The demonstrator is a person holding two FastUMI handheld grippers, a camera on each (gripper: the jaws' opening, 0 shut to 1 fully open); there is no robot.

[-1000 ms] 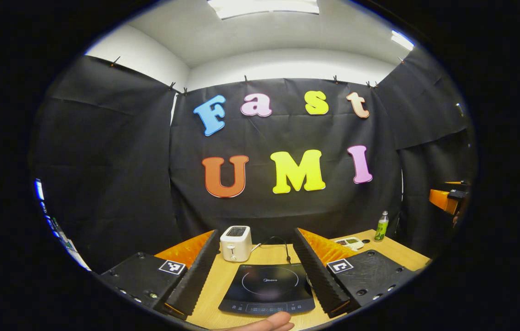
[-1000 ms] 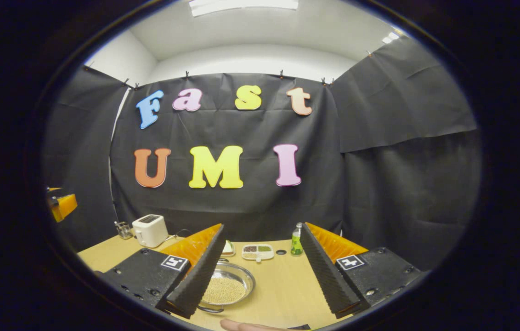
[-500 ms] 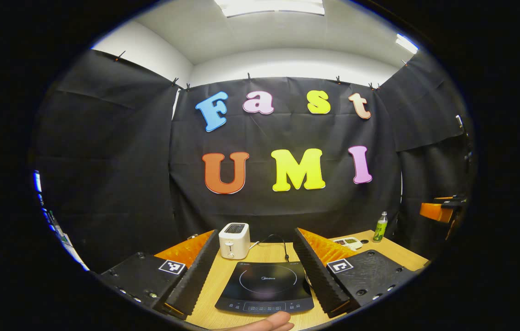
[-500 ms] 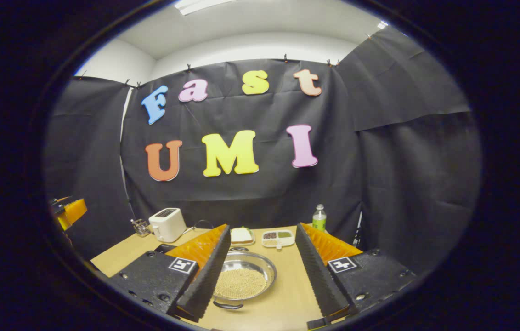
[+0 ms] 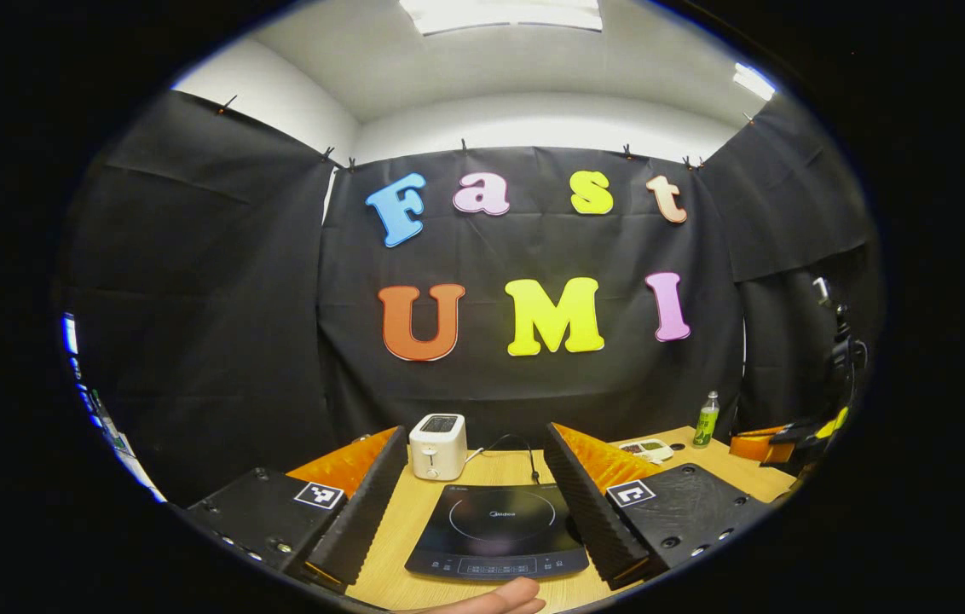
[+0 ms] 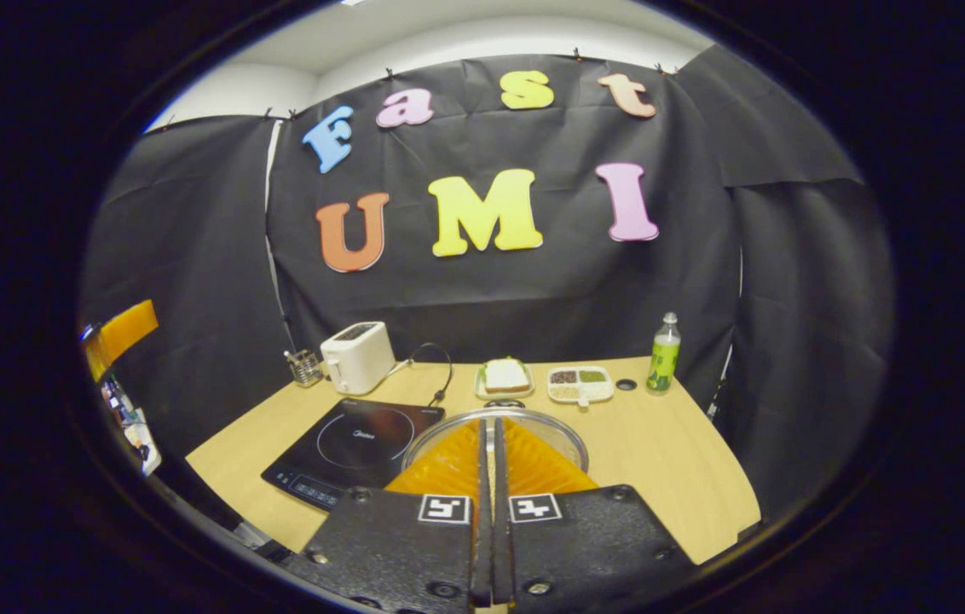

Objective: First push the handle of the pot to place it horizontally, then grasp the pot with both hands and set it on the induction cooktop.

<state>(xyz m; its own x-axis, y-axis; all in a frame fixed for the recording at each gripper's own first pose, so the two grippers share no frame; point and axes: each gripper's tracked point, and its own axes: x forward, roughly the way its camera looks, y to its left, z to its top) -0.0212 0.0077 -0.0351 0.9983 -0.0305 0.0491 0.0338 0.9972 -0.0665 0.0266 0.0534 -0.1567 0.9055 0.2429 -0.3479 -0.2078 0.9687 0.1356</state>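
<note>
Right gripper view shows the right gripper [image 6: 489, 431] with its two fingers drawn together until just a thin slit remains between them, nothing clamped in that slit. The closed fingers reach out over the near side of the pot [image 6: 563, 431], a round shiny metal vessel whose rim arcs behind and around the fingertips; whether the tips touch the rim or any handle cannot be told, since the fingers cover that part. The pot sits on the wooden table [image 6: 670, 460], just to the right of the induction cooktop [image 6: 346, 443], not on it. Behind the pot lie a small plate with a sandwich [image 6: 505, 375] and a divided snack tray [image 6: 582, 382], with a green bottle [image 6: 663, 354] farther right and a white toaster [image 6: 357, 356] at the back left. Left gripper view shows the left gripper [image 5: 476, 495] spread wide, its fingers well apart and holding nothing, raised above the table. Between those fingers lies the black induction cooktop [image 5: 497, 533], bare on top, with the toaster [image 5: 437, 446] just behind it and a cord running back from the cooktop. A fingertip of the person's hand [image 5: 495, 597] shows at the bottom edge. At the far right of that view the other gripper shows low over the table's edge.
</note>
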